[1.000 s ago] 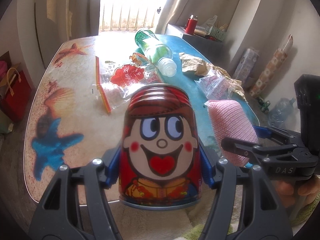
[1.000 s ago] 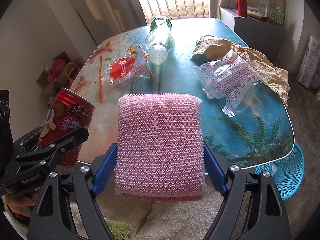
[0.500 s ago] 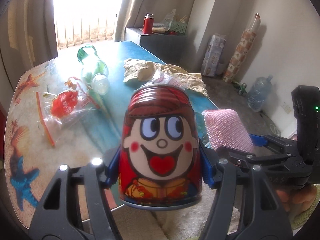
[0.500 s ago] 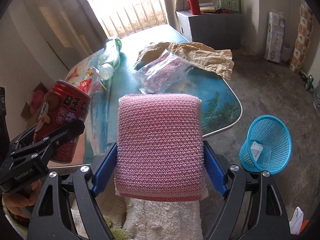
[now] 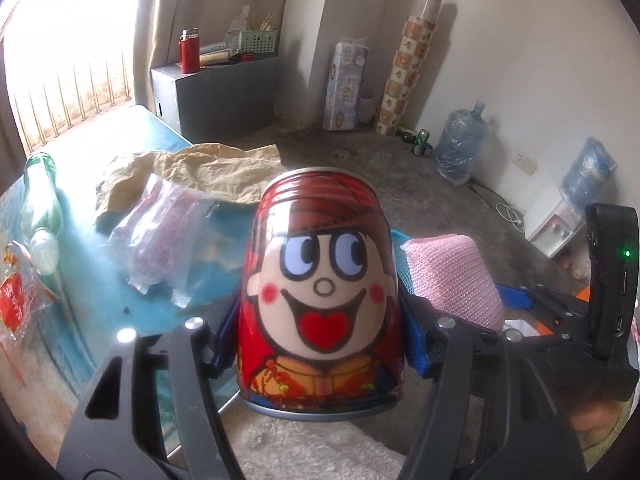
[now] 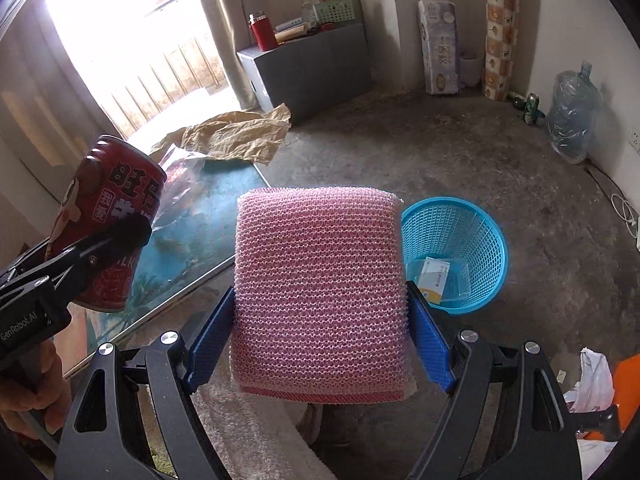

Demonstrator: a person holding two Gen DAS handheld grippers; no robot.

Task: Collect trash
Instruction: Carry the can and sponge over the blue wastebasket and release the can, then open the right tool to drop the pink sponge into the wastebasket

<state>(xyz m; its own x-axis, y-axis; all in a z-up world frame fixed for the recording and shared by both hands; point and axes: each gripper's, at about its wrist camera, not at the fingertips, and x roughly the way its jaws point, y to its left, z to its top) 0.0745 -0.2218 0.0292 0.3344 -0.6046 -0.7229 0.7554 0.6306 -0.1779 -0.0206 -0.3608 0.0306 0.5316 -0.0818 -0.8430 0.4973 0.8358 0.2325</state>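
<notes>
Left claw (image 5: 320, 344) clamped on red can (image 5: 320, 280), right claw (image 6: 320, 312) clamped on pink sponge (image 6: 320, 300), both near blue basket (image 6: 472, 240) holding one wrapper; bottle (image 5: 40, 208), plastic bags (image 5: 160, 236), brown paper (image 5: 200, 172) still on counter (image 5: 200, 308).

Bare concrete floor (image 6: 460, 168); bright barred window (image 6: 132, 36).

Both loads swung off the worktop toward the basket

The red can (image 5: 318, 292) and pink sponge (image 6: 320, 304) have swung right, past the worktop (image 6: 208, 216) edge; the blue basket (image 6: 486, 236) now sits beside the sponge.
</notes>
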